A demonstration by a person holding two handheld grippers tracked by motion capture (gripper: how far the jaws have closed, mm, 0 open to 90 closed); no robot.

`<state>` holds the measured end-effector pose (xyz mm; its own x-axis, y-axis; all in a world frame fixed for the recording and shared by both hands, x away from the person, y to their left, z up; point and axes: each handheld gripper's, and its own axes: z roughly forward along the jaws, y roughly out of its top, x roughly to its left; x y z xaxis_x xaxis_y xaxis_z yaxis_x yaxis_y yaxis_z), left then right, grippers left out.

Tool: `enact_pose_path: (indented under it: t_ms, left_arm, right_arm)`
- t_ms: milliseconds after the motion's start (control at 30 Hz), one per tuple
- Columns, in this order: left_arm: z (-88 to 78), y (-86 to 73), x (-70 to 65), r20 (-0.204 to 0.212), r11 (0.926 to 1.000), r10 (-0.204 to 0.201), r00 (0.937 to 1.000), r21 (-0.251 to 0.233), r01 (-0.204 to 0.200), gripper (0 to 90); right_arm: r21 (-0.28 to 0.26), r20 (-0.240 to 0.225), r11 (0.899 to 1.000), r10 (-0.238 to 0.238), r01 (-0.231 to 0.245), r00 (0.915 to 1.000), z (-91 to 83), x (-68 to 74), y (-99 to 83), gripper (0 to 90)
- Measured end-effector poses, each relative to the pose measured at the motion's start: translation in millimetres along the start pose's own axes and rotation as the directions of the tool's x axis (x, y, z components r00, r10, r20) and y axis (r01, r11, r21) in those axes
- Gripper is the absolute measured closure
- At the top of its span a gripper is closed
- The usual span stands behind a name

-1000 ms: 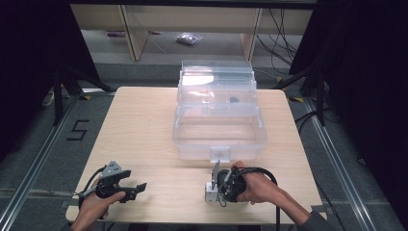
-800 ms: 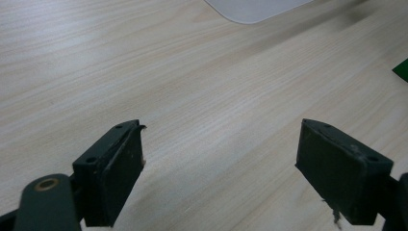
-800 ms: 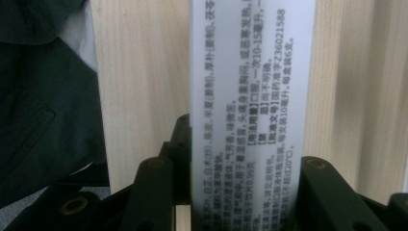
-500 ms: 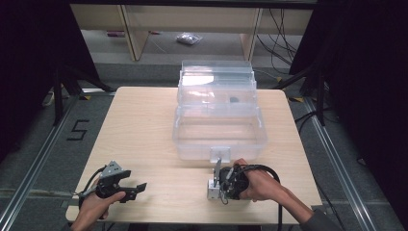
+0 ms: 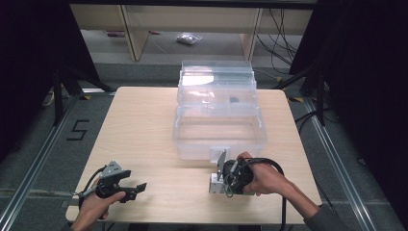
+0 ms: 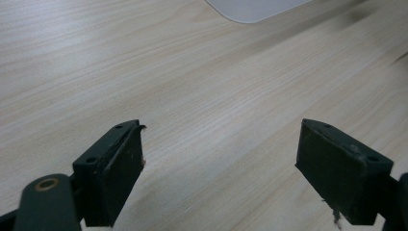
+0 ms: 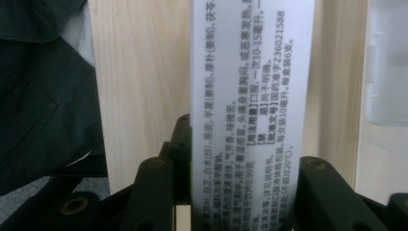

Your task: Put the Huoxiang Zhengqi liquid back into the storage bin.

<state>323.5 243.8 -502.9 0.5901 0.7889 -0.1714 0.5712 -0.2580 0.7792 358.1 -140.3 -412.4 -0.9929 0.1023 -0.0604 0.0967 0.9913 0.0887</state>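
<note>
A white carton [image 7: 250,96] printed with black text stands between the jaws of my right gripper [image 7: 240,166], which is shut on its lower end. From above, that carton [image 5: 214,185] rests on the wooden table [image 5: 144,130] near the front edge, and my right gripper [image 5: 222,180] holds it just in front of the clear plastic box [image 5: 219,125]. My left gripper [image 5: 136,187] lies low at the front left, open, its pads [image 6: 122,163] wide apart over bare wood with nothing between them.
The clear box has tiered open trays and sits at the table's middle back; its wall [image 7: 387,72] shows to the carton's right. A dark sleeve [image 7: 43,96] hangs to the left. A pale rounded corner [image 6: 255,7] lies ahead of the left gripper.
My right hand has shifted only slightly with the carton still in its jaws. The left gripper has stayed where it was.
</note>
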Motion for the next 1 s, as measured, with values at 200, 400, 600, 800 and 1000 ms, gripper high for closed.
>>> enact_pose_path:
  t_ms: [200, 400, 600, 800, 1000]
  left_arm:
    - [0.3, -0.1, -0.3, 0.000, 1.0000, -0.002, 1.0000, -0.002, 0.002, 15.9]
    - [0.4, -0.2, -0.3, 0.001, 1.0000, -0.002, 1.0000, -0.002, 0.002, 15.9]
    - [-2.3, 0.5, 2.7, -0.001, 0.9988, 0.035, 0.9994, 0.033, -0.035, 15.9]
    - [-2.2, 0.4, 2.6, -0.002, 0.9990, 0.032, 0.9995, 0.031, -0.032, 15.9]
    - [-2.2, 0.5, 2.8, -0.001, 0.9988, 0.035, 0.9994, 0.033, -0.035, 15.9]
  right_arm:
    - [-0.007, 0.007, 1.000, 0.005, -0.005, 1.0000, -8.7, -7.0, -4.0, 64.7]
    - [-0.015, 0.011, 1.000, 0.013, -0.013, 0.9999, -16.6, -13.0, -6.2, 64.7]
    - [-0.013, 0.019, 1.000, 0.025, -0.025, 0.9995, -29.6, -19.2, -9.5, 64.8]
    - [-0.027, 0.034, 0.999, 0.019, -0.018, 0.9993, -41.8, -26.4, -13.1, 64.8]
    - [-0.033, 0.046, 0.999, -0.010, 0.012, 0.9989, -55.9, -36.3, -15.0, 64.8]
